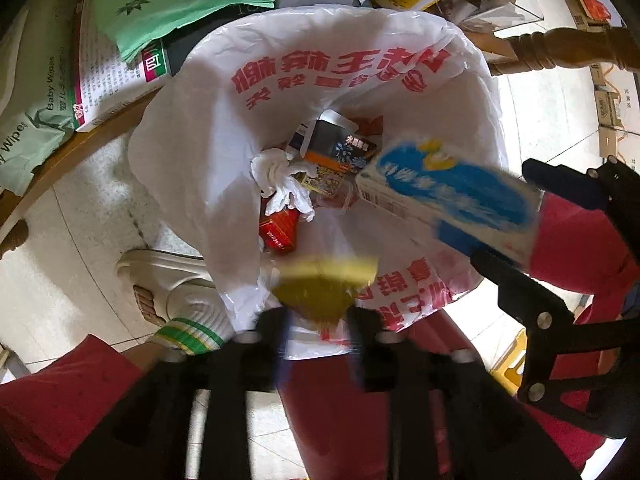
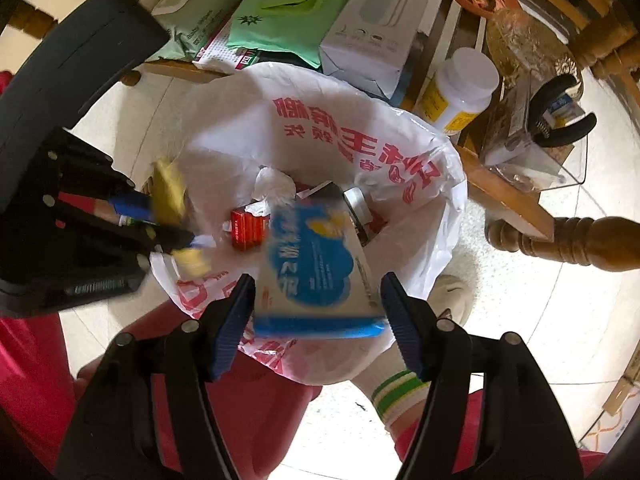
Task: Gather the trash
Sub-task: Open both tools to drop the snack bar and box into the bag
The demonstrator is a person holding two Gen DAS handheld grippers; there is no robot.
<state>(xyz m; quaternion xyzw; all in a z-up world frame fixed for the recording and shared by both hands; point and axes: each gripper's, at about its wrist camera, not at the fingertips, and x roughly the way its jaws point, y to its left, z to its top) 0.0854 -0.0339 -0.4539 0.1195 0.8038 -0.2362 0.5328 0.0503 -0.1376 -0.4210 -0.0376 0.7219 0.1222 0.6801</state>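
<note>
Over the white plastic bag (image 2: 404, 152) that serves as the bin, both tongs hang with trash at the point of release. The risk now, by the look of it: the blue-and-white carton (image 2: 320, 272) lies tilted toward the bag's near rim and could strike it or drag the loose plastic inward, spilling onto the floor (image 2: 540, 320) by the person's slipper (image 1: 160, 276). The yellow wrapper (image 1: 324, 284) is light and sits right at the near rim too, so it might flutter outside.

The right tongs (image 2: 318, 320) stand wide apart, wider than the carton between them, and no pad visibly presses it (motion blur suggests it is already loose). The left tongs (image 1: 318, 320) are parted as well; the wrapper sits just ahead of their tips, and whether they touch it cannot be told. Tissue (image 1: 280, 180) and small boxes (image 1: 340, 152) already lie in the bag beside the cluttered worktop (image 1: 80, 148).
</note>
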